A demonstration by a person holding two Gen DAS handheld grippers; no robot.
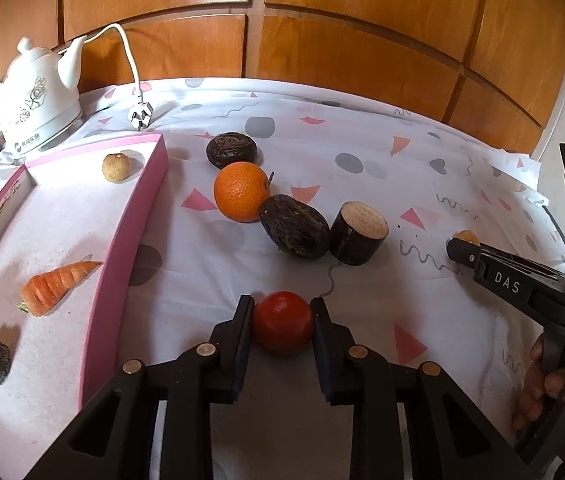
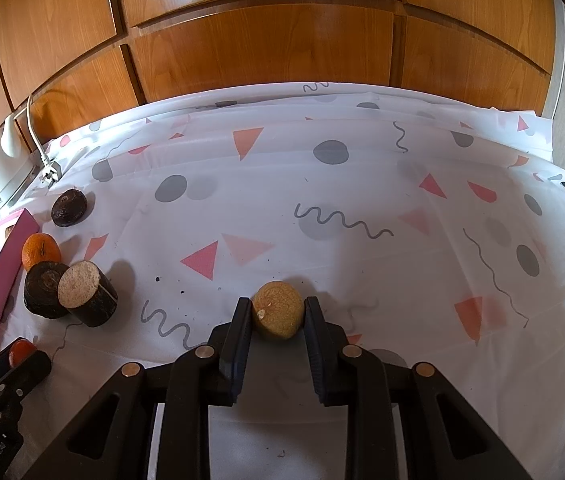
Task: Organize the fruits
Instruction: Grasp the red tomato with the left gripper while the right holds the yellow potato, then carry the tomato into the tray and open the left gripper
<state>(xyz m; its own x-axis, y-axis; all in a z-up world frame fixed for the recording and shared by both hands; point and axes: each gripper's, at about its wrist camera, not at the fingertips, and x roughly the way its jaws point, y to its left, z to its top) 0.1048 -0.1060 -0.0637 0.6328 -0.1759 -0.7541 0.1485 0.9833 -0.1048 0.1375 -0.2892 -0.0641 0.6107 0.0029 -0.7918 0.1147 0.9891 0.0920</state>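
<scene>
Left gripper [image 1: 282,312]: black jaws pressed on a smooth, glossy red tomato [image 1: 283,322] resting on the table.
Right gripper [image 2: 277,312]: narrow, clamped on a rough, tan, round longan [image 2: 278,314].
Table [image 2: 322,208]: thin white cloth printed with pink triangles, grey dots and squiggles.
Beyond the tomato: dimpled orange [image 1: 241,191] touching a wrinkled dark fruit [image 1: 294,226]; beside it a cut dark cane stub [image 1: 358,232] with a pale fibrous face.
Pink box [image 1: 122,248]: shallow, rigid; holds a ridged carrot [image 1: 56,286].
Far left: glazed white kettle [image 1: 36,100].
</scene>
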